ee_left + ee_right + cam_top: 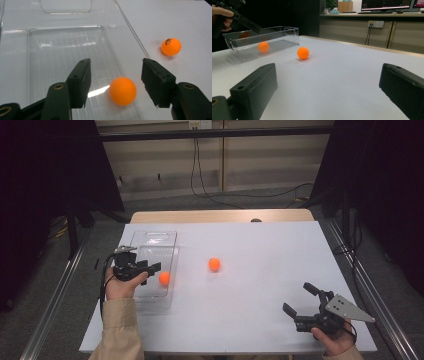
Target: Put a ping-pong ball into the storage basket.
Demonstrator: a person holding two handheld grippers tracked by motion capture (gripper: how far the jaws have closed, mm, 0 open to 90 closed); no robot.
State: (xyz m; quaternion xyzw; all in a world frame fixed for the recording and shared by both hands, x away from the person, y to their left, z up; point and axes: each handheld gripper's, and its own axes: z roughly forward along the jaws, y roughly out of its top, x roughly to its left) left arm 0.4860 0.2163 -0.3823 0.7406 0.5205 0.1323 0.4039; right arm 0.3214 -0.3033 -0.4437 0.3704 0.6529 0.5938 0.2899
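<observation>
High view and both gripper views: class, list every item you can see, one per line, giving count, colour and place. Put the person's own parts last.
Ball in bin: one, orange, inside the clear bin below the left gripper's jaws.
Ball on table: one, orange, on the bare tabletop right of the bin.
Bin: one, clear plastic, left part of the table.
Table: one, white top.
Left gripper: one, black, above the bin, jaws apart, pads off the ball.
Right gripper: one, black with grey plate, near right corner, open.
</observation>
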